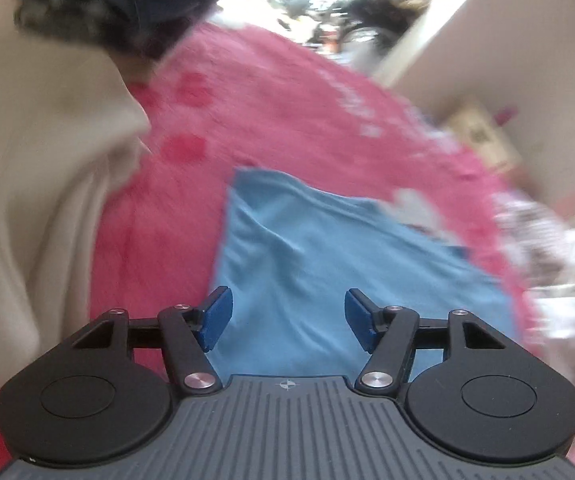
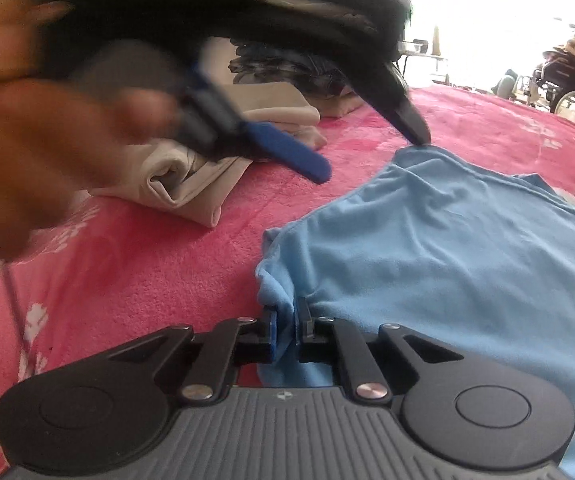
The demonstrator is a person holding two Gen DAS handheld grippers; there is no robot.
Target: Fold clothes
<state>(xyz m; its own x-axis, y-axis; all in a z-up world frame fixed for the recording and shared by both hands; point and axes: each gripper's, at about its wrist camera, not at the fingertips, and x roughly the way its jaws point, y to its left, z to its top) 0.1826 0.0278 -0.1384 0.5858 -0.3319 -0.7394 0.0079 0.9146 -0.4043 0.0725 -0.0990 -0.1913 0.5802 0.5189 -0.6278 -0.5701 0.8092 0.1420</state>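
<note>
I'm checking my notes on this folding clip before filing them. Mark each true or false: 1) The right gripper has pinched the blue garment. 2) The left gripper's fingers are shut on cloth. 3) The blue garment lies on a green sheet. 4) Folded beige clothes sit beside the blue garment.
1) True: the right gripper is shut on an edge of the blue garment.
2) False: the left gripper is open, nothing between its fingers.
3) False: it lies on a pink blanket.
4) True: the folded beige clothes lie apart on the blanket.
</note>
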